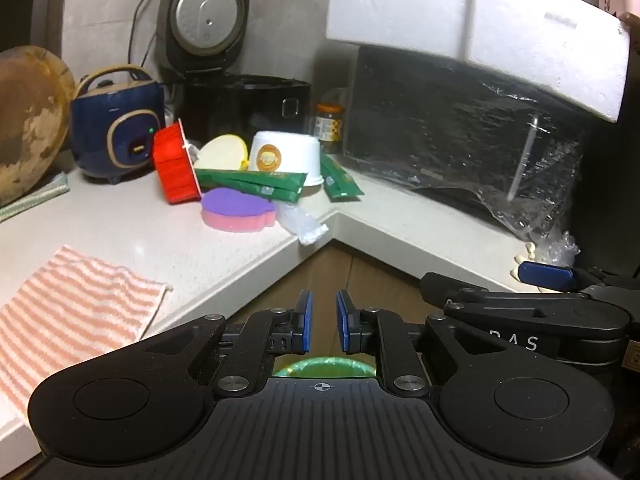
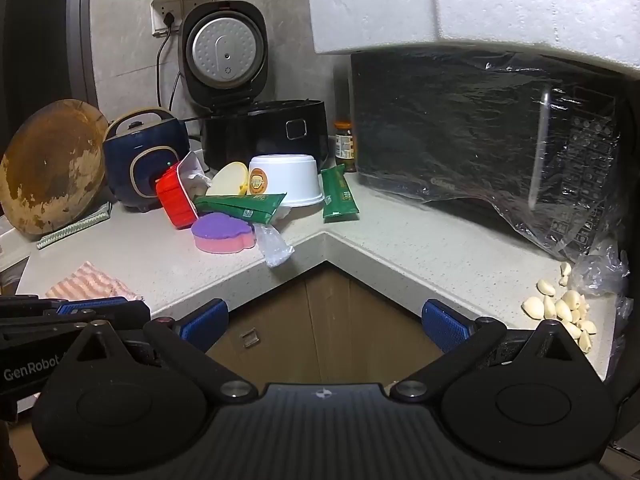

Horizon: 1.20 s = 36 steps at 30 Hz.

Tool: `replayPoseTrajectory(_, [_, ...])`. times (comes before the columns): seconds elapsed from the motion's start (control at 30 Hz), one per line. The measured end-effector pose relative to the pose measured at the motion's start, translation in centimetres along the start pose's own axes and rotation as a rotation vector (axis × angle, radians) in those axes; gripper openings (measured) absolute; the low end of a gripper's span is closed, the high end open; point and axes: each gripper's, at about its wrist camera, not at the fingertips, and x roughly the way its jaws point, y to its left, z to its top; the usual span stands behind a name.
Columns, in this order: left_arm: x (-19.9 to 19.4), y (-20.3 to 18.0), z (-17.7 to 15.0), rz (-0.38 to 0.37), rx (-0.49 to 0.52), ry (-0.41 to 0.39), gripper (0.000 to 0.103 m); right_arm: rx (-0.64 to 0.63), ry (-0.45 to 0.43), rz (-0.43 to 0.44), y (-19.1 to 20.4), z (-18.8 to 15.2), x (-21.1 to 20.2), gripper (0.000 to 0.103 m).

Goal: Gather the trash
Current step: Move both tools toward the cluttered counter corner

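Note:
A heap of trash lies in the counter's inner corner: a red tub (image 1: 176,168) (image 2: 175,200) tipped on its side, an upside-down white bowl (image 1: 286,156) (image 2: 286,178), a yellow lid (image 1: 222,152), green packets (image 1: 256,186) (image 2: 240,207) (image 2: 338,196) and crumpled clear plastic (image 1: 300,224) (image 2: 274,246) at the edge. My left gripper (image 1: 323,322) hovers off the counter's edge, well short of the heap, jaws a narrow gap apart with nothing between them. My right gripper (image 2: 325,322) is beside it, wide open and holding nothing. A green-lined bin (image 1: 325,367) peeks out below the left gripper.
A purple-and-pink sponge (image 1: 236,210) lies by the heap, a striped cloth (image 1: 68,304) at the near left. Behind stand a blue cooker (image 1: 118,120), an open black rice cooker (image 1: 240,100), a jar (image 1: 330,122) and a plastic-covered microwave (image 1: 460,128) under foam blocks (image 1: 480,12). Garlic cloves (image 2: 560,308) lie right.

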Motion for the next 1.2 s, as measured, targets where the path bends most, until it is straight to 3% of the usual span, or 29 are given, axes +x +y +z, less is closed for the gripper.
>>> replayPoseTrajectory(0.23, [0.25, 0.12, 0.11, -0.007, -0.009, 0.016, 0.017, -0.003, 0.006, -0.007, 0.11, -0.04, 0.08, 0.103])
replayPoseTrajectory(0.97, [0.09, 0.46, -0.35, -0.026, -0.064, -0.036, 0.017, -0.004, 0.027, -0.001, 0.39, -0.39, -0.02, 0.103])
replayPoseTrajectory(1.2, [0.23, 0.47, -0.47, 0.000, -0.019, -0.039, 0.017, 0.001, 0.033, 0.000, 0.33, -0.36, 0.08, 0.103])
